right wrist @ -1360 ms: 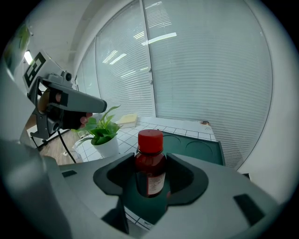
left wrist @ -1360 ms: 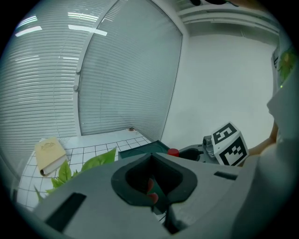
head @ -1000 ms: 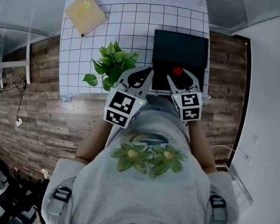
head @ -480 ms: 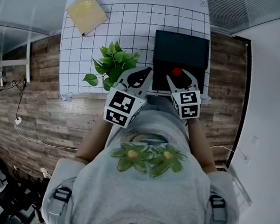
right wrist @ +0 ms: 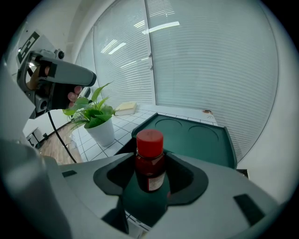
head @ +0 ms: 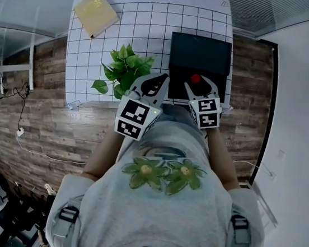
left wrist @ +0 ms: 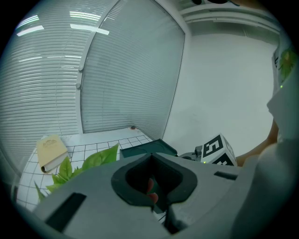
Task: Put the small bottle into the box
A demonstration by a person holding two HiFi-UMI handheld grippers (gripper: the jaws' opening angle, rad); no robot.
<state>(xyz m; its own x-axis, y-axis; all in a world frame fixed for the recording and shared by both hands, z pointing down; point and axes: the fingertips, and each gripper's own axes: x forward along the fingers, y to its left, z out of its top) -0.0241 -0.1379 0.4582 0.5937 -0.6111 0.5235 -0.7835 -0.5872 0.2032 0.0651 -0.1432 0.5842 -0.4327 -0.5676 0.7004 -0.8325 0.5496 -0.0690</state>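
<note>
Two grippers sit side by side at the near edge of the table, and almost nothing has changed in the last second. Only the right gripper [right wrist: 152, 163] has crept a shade farther from the person, its marker cube [head: 205, 112] now a touch closer to the box. Its jaws are clamped on the bottle [right wrist: 149, 161], which stands upright between them, red cap above the jaw tops and dark body in the hollow. The left gripper [left wrist: 150, 161] has its jaws closed tip to tip. A small reddish patch shows through their hollow, too dim to name.

Both forearms [head: 103, 152] come out from either side of the grey-shirted torso [head: 155, 205], elbows bent. They hold the grippers just beyond the chest, pointing far. Fingers [right wrist: 72, 97] of the left hand wrap the left gripper's handle.

The bottle hangs over the near half of the box [head: 200, 53], dark green with two round recesses in its bottom, lying on the right of the white gridded table [head: 157, 19]. Whether the bottle's base touches the box cannot be told. Just left of the left gripper stands a plant [head: 126, 68] in a white pot. Well apart, at the far left corner, lies a yellow book [head: 94, 13]. Wood floor [head: 41, 128] runs along the table's near side.
</note>
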